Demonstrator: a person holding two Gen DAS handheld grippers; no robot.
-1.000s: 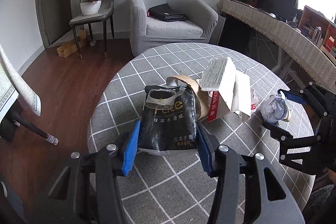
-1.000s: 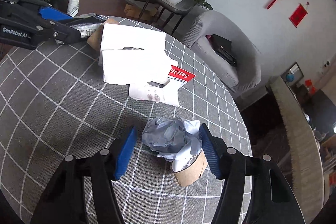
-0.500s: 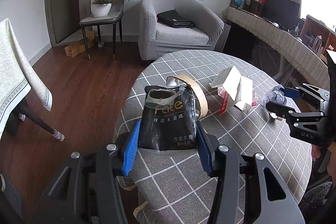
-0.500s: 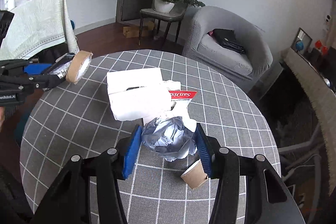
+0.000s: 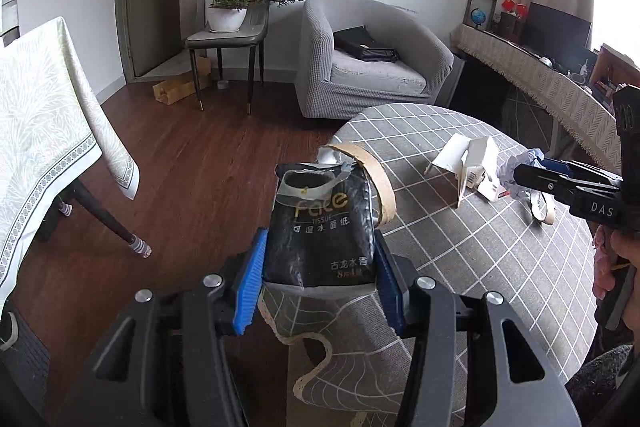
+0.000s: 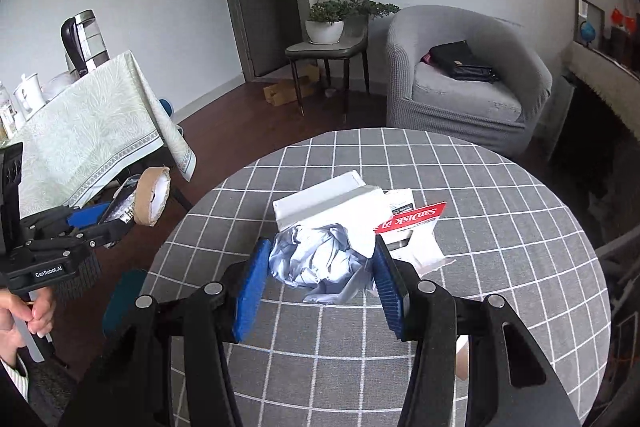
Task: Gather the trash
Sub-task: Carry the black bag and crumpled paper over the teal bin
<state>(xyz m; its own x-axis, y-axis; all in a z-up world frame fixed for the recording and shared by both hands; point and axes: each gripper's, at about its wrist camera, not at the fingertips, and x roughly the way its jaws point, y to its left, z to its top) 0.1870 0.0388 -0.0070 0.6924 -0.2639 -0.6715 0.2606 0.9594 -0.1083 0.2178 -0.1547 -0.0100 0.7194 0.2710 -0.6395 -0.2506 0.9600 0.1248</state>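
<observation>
Black tool (image 6: pixel 318 267) frames, blue ribbed pads (image 6: pixel 248 289), silver screws.

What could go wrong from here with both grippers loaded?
1. The left gripper pinches only the bottom of the black tissue pack; the tape roll sits loosely behind it and may drop to the floor.
2. The right gripper squeezes soft crumpled paper, which could slip out.
3. The white box and red card are on the table, so they may get missed.

A grey armchair (image 6: pixel 468 75) with a black bag (image 6: pixel 460 61) stands far; left, a chair (image 6: pixel 332 39) carries a potted plant (image 6: pixel 326 23).
</observation>
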